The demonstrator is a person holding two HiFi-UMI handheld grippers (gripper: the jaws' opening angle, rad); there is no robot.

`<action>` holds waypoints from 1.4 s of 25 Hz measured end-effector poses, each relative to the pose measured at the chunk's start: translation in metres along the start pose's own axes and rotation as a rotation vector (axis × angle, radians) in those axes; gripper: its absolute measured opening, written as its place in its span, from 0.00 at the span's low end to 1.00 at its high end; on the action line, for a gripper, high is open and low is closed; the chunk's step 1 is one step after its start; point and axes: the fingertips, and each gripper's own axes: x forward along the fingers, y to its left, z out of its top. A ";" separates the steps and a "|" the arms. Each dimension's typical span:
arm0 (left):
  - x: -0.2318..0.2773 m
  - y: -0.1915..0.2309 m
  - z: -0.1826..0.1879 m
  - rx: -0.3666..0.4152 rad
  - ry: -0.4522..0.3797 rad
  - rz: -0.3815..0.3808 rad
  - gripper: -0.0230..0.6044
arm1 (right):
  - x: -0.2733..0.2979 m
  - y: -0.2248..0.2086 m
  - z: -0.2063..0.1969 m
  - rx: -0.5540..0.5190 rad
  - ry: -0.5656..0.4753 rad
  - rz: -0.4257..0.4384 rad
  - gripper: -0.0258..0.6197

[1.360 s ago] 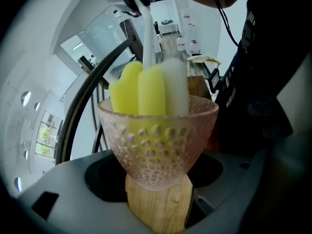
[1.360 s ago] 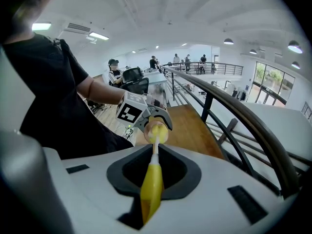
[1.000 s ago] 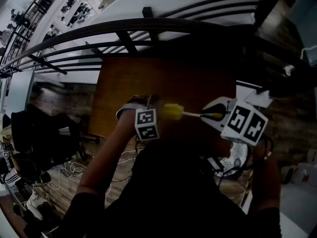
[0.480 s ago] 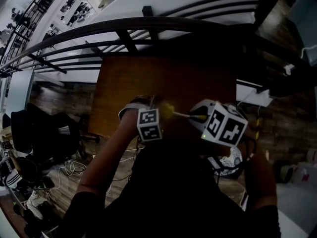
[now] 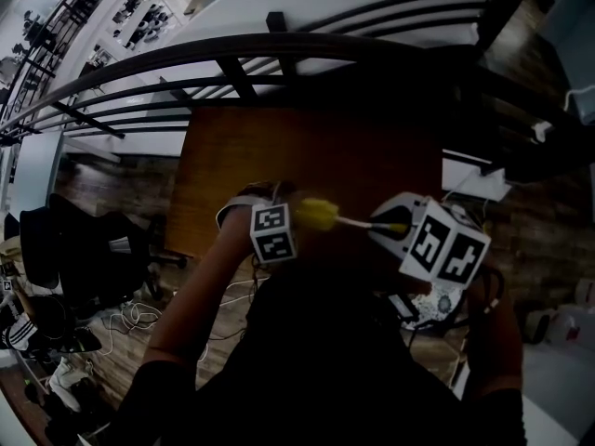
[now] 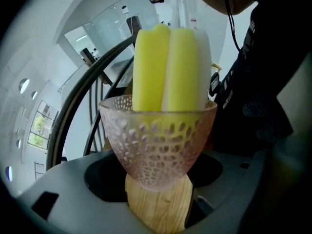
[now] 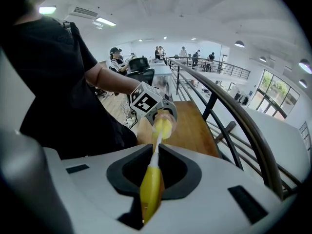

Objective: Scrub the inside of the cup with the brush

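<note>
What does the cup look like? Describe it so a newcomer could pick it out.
Over the wooden table by the railing, the left claw holds the cup by its wooden base. It is the only frosted, pinkish, dimpled bowl there, with the yellow brush head poking into it.

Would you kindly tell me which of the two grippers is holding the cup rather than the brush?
The left gripper holds the frosted, dimpled cup by its wooden base. The right gripper grips the yellow handle of the brush, whose head sits inside that cup.
</note>
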 end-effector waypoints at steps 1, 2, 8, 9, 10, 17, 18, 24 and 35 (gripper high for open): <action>0.000 0.001 0.001 0.004 0.004 0.002 0.58 | 0.000 0.000 0.000 -0.002 0.001 -0.002 0.11; 0.001 0.001 0.002 0.012 0.009 0.004 0.58 | 0.001 -0.001 -0.001 -0.004 0.002 -0.004 0.11; 0.000 -0.004 0.017 0.049 0.009 -0.003 0.58 | 0.020 -0.002 0.003 -0.018 0.006 0.006 0.11; -0.001 -0.005 0.020 0.051 0.005 -0.005 0.58 | 0.024 -0.002 0.005 -0.024 0.005 0.010 0.11; -0.002 -0.006 0.023 0.051 -0.001 -0.009 0.58 | 0.029 -0.002 0.007 -0.032 0.003 0.014 0.11; 0.000 -0.020 0.022 0.011 -0.008 -0.047 0.58 | 0.041 0.007 0.011 -0.015 -0.035 0.035 0.11; 0.001 -0.023 0.021 0.011 -0.006 -0.050 0.58 | 0.039 0.008 0.011 -0.010 -0.045 0.041 0.11; 0.013 -0.036 0.013 -0.011 0.017 -0.080 0.58 | 0.014 0.010 0.003 0.013 -0.075 0.068 0.11; 0.012 -0.042 0.020 -0.029 -0.019 -0.113 0.58 | 0.001 0.011 -0.008 0.021 -0.058 0.073 0.11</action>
